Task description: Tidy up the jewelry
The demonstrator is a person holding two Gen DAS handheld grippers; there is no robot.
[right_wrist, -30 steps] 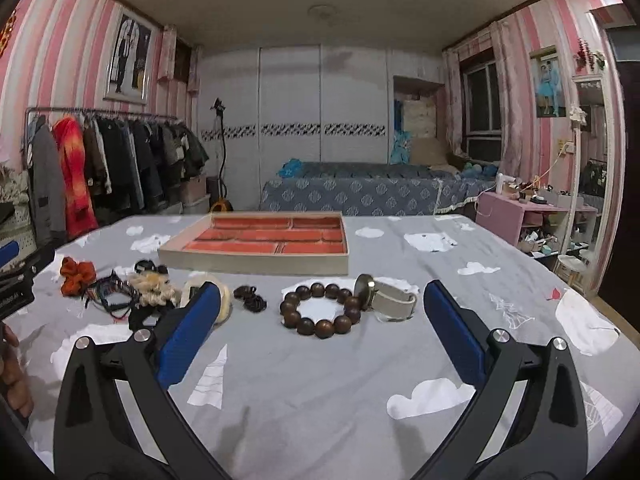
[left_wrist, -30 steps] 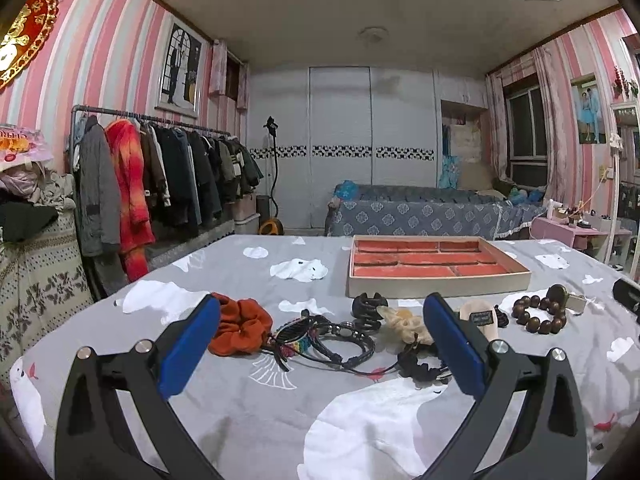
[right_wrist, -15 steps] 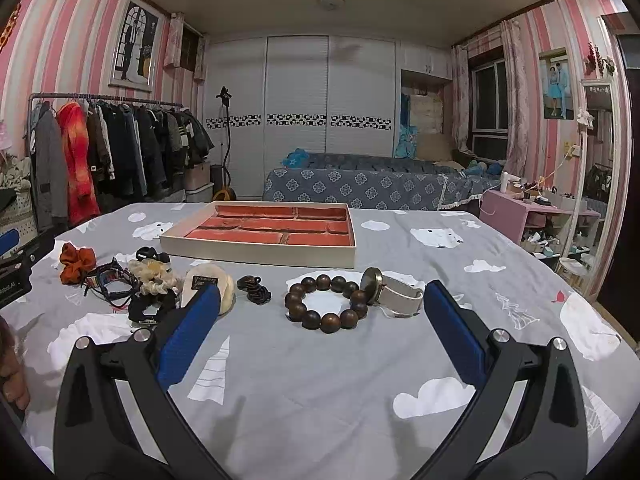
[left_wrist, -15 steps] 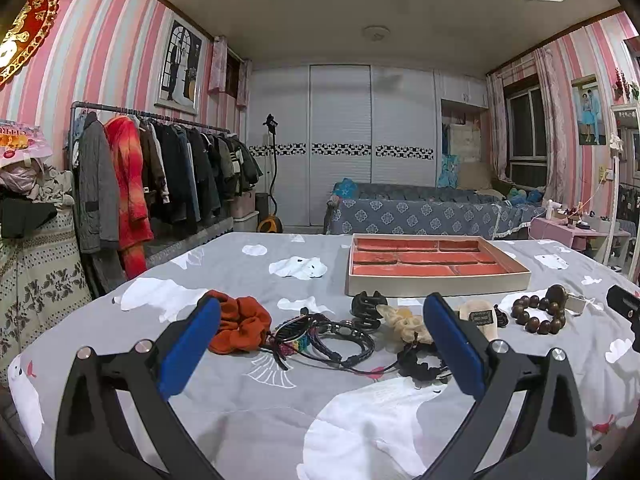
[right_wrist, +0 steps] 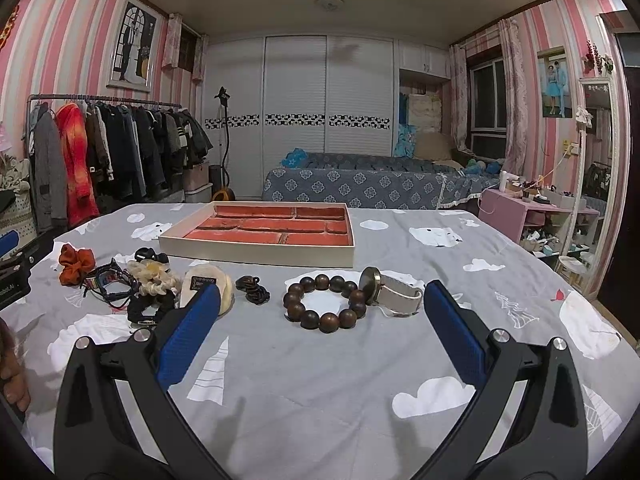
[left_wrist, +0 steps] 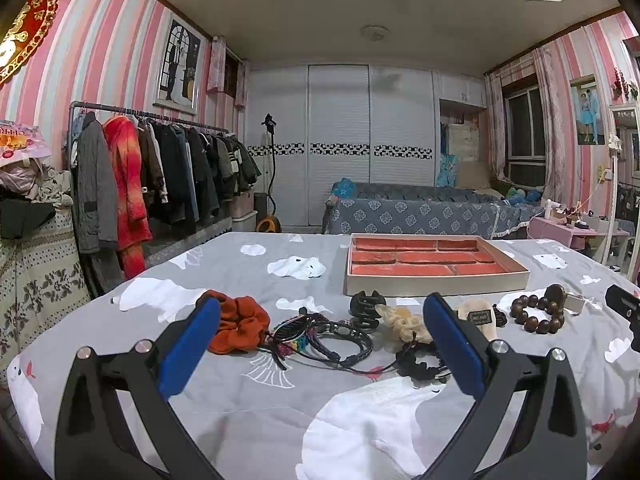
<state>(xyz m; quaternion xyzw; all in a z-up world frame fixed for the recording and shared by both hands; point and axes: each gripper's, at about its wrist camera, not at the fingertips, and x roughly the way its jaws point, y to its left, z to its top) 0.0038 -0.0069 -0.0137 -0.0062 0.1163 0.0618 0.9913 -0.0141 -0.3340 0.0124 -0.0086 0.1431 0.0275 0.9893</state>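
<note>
A cream tray with red compartments (left_wrist: 436, 282) (right_wrist: 256, 248) lies empty on the grey cloth. In front of it sit an orange scrunchie (left_wrist: 238, 324) (right_wrist: 74, 264), braided bracelets (left_wrist: 324, 332) (right_wrist: 106, 282), a black claw clip (left_wrist: 364, 308), a cream scrunchie (left_wrist: 402, 320) (right_wrist: 154, 276), a black scrunchie (left_wrist: 418, 360) (right_wrist: 150, 308), a wooden bead bracelet (right_wrist: 326, 302) (left_wrist: 536, 314) and a white-strap watch (right_wrist: 394, 292). My left gripper (left_wrist: 320, 352) is open, low over the cloth before the bracelets. My right gripper (right_wrist: 322, 346) is open just short of the bead bracelet.
A cream puff with a black label (right_wrist: 208, 286) and a small dark trinket (right_wrist: 252, 288) lie between the piles. A clothes rack (left_wrist: 152, 176) stands left, a bed (left_wrist: 420, 212) behind, a pink side table (right_wrist: 524, 212) right. A hand (right_wrist: 12, 376) shows at the left edge.
The right gripper has dropped and edged forward, so the bead bracelet and watch appear nearer. The left gripper has shifted only slightly. Both stay open.
</note>
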